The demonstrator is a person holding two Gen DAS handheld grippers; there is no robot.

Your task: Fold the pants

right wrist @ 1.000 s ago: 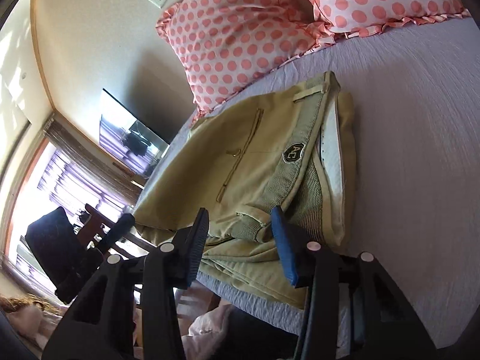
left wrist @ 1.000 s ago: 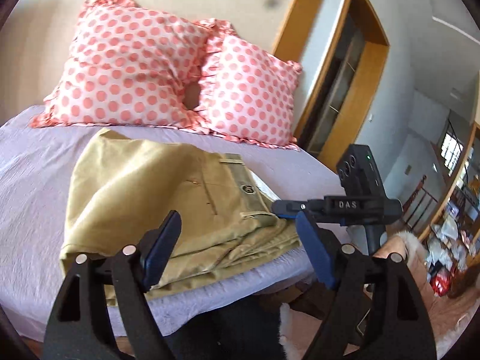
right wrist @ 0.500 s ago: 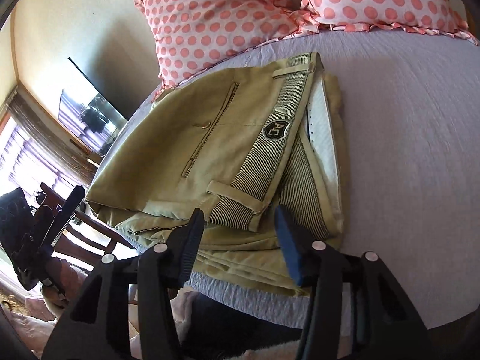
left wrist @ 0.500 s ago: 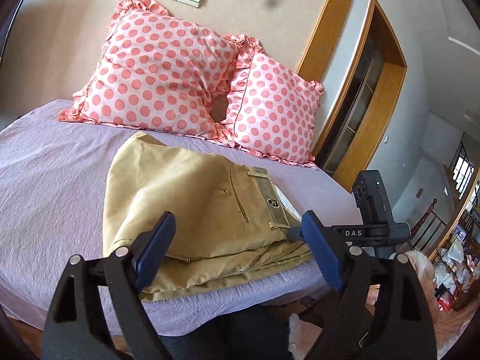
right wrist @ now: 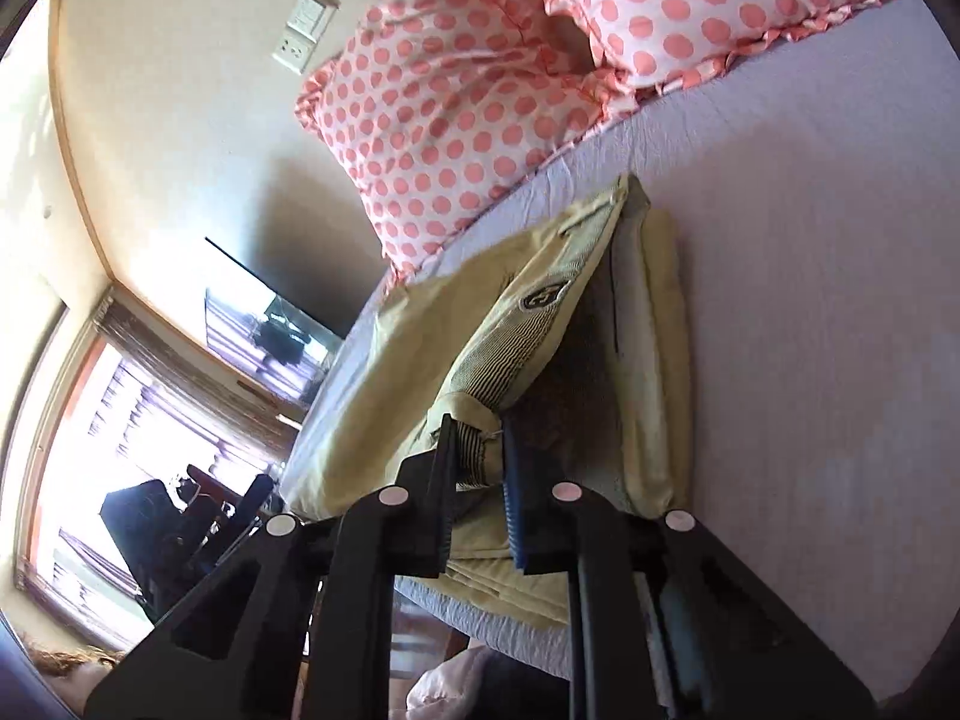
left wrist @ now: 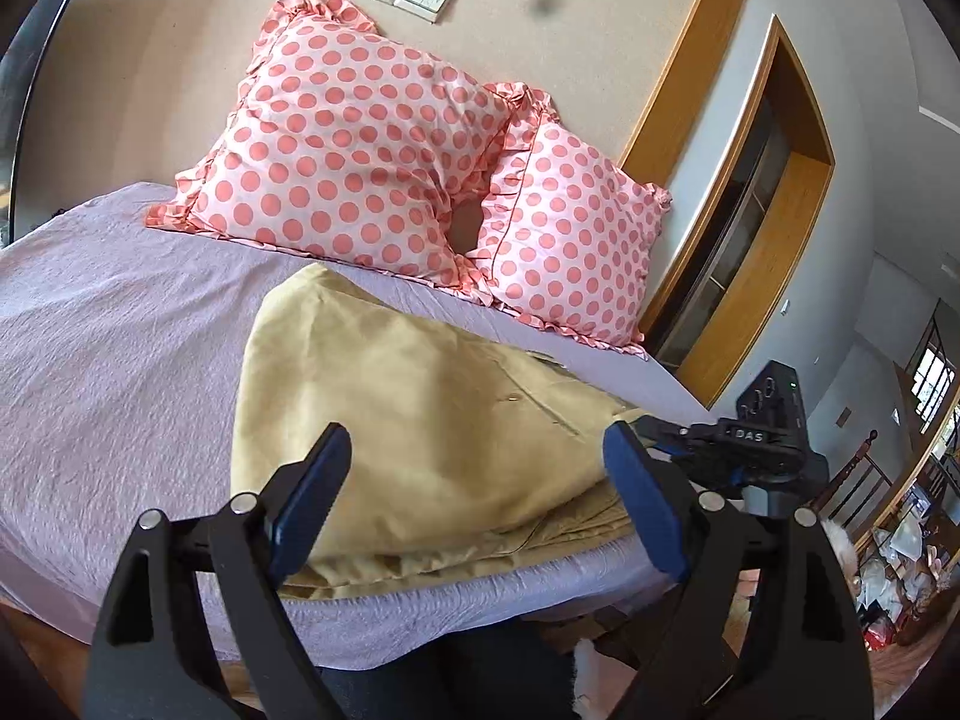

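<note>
Khaki pants (left wrist: 420,420) lie folded on the lilac bed sheet (left wrist: 108,360) near the bed's front edge. My left gripper (left wrist: 477,450) is open and empty, held just above the front of the pants. My right gripper (right wrist: 477,432) is shut on the striped waistband corner of the pants (right wrist: 540,324) and lifts it, so the top layer stands up off the lower layers. The right gripper's body also shows in the left wrist view (left wrist: 750,450), at the right end of the pants.
Two pink polka-dot pillows (left wrist: 360,144) lean on the wall at the head of the bed. A wooden door frame (left wrist: 750,252) is on the right. A chair (right wrist: 198,504) and a window are beyond the bed's left side. The bed edge (left wrist: 450,606) is right below the grippers.
My right gripper has closed on the waistband corner and raised it. My left gripper has moved closer over the pants and stays open.
</note>
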